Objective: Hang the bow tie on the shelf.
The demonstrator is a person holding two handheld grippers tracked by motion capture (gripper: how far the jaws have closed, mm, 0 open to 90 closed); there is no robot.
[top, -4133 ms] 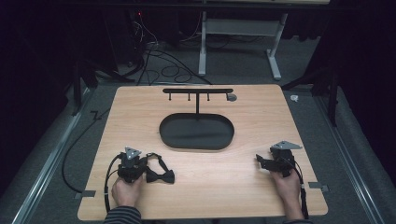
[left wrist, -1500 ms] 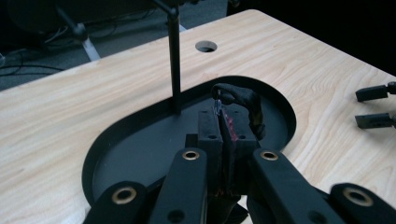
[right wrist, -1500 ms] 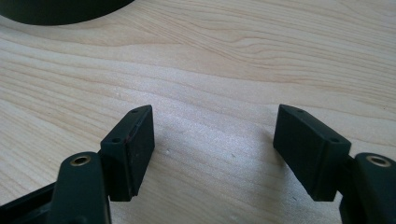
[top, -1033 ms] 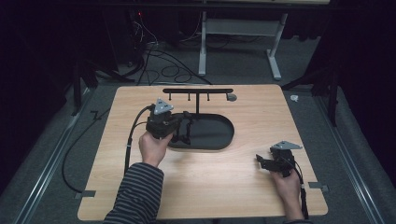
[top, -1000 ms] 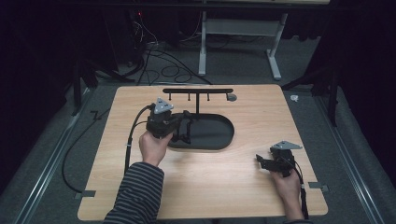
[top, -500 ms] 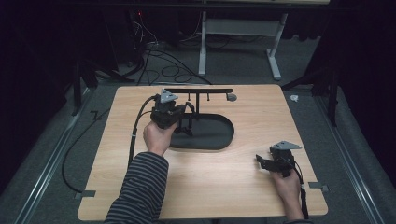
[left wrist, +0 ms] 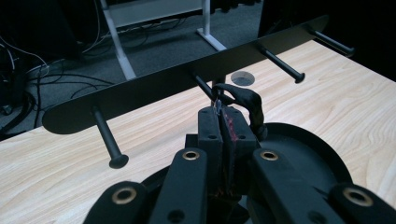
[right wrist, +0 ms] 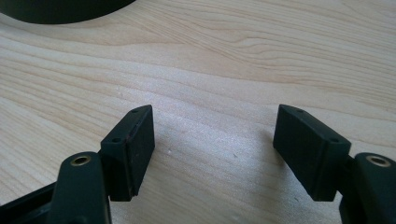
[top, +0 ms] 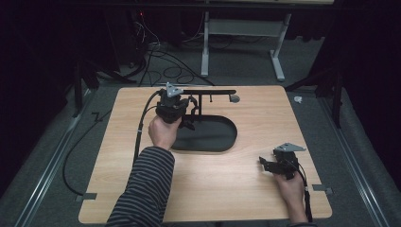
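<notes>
The left gripper (left wrist: 223, 122) has its jaws pressed together on a small black loop with a metal clip (left wrist: 243, 100), held just beneath a peg of the black metal rack with its row of pegs (left wrist: 187, 81), above the black oval tray (top: 213, 137) at the back of the pale wooden table (top: 227, 189). The right gripper (right wrist: 215, 149) rests near the table's front right edge, jaws spread wide over bare wood. No writing is legible. The loop's lower part hides behind the jaws.
</notes>
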